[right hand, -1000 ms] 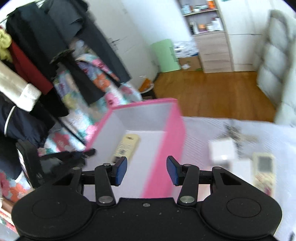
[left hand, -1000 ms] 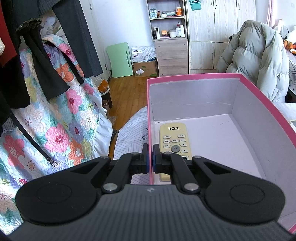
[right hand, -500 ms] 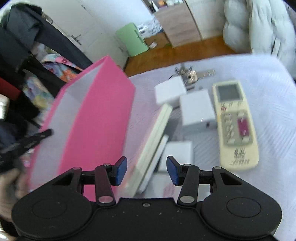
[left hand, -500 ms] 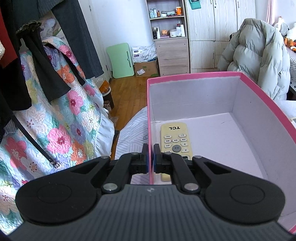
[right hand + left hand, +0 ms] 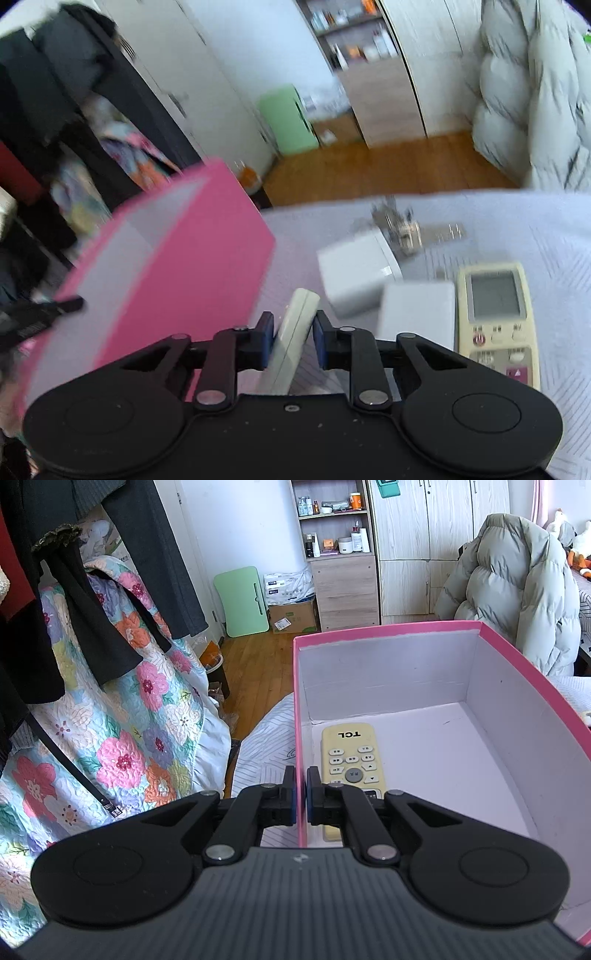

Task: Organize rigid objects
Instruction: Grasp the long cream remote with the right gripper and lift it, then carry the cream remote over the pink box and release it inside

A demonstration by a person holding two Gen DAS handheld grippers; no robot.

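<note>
Since half a second ago the right tool (image 5: 293, 341) has been brought down over the flat cream slab (image 5: 295, 332) beside the box (image 5: 192, 258), and its fingers now straddle that slab; before, they hung open above it. In the left view almost nothing has changed: the left tool (image 5: 300, 797) is kept nearly closed on the box's near left wall, one finger outside and one inside, so the box is held steady.

The right tool is partly open, with a finger on each side of the slab. Whether the pads are already pressed against it cannot be told, as the frame is blurred by motion. What the slab is cannot be told either; a thin remote or book seems likely.

The slab stands on edge just beside the box's pink outer wall, on the white bedspread (image 5: 535, 236). Its long axis runs away from the camera, roughly along the tool's fingers, with the far end tipped slightly right.

For a good grasp, the pads should be closed squarely on the two broad faces, near the middle of the length, so the slab is not levered out when lifted. The box should be kept pinned by the left tool while the slab is carried over the rim and laid flat beside the TCL remote (image 5: 351, 760), whose long axis runs along the box's left wall, logo end away.
</note>
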